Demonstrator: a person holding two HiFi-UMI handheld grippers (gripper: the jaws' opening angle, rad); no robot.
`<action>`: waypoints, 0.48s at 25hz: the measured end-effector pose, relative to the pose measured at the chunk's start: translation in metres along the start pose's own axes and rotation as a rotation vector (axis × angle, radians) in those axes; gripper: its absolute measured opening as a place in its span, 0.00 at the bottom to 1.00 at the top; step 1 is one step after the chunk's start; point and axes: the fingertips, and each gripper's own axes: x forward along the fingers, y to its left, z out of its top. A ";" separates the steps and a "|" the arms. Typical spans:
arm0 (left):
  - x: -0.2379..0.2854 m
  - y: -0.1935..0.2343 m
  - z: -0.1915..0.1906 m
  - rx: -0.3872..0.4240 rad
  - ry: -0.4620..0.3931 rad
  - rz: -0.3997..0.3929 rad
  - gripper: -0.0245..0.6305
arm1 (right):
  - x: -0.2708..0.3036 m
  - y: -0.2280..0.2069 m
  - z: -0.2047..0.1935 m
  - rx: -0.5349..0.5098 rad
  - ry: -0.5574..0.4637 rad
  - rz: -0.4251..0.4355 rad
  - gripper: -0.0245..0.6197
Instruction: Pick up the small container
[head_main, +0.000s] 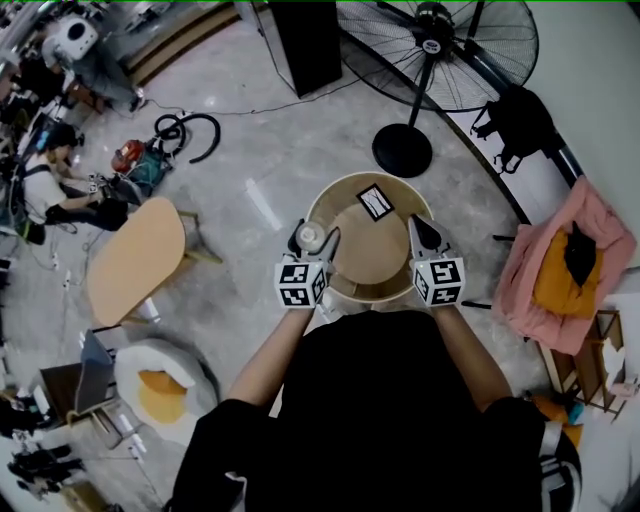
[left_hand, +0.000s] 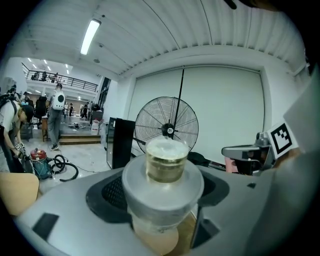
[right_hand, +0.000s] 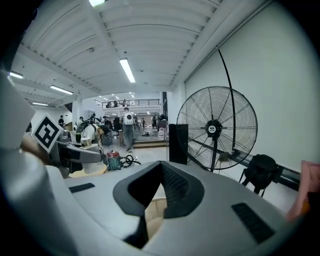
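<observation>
two ways this cd go wrong, as i see it. left gripper (head_main: 312, 240) has its jaws clamped on the small container (left_hand: 163, 170), a clear little pot w/ a wide lid and yellowish stuff inside, upright between the jaws. first risk: the hold looks to be on a smooth round wall, so a tilt of the wrist or a slacker squeeze cd let it slide down or twist out, and if the lid isn't tight the contents wd prob spill. second: it sits right at the rim of the round wooden table (head_main: 372, 262). on the outer side of the jaws there's only floor, so a drop there goes a long way down. can't tell from where i stand whether the container is clear of the tabletop or resting on it. right gripper (head_main: 428, 232) has its jaws pressed together w/ nothing between them, at the far side of the table, well apart from the container, so no clash likely. room-wise: above the left jaws it's all free. ahead of them and to the inner side a black-and-white card (head_main: 376, 202) lies on the table, near but not touching. beyond that stands the big floor fan (head_main: 430, 45), well apart. straight up looks the easy way out.
</observation>
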 end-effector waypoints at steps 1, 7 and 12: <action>0.000 0.000 0.000 0.000 0.000 -0.003 0.59 | 0.000 0.000 -0.001 0.004 0.002 -0.001 0.06; 0.006 0.000 -0.001 -0.003 0.002 -0.012 0.59 | 0.003 0.000 -0.006 0.004 0.021 -0.012 0.06; 0.003 0.009 0.000 -0.021 -0.002 -0.010 0.59 | 0.007 0.008 -0.003 0.001 0.020 -0.013 0.06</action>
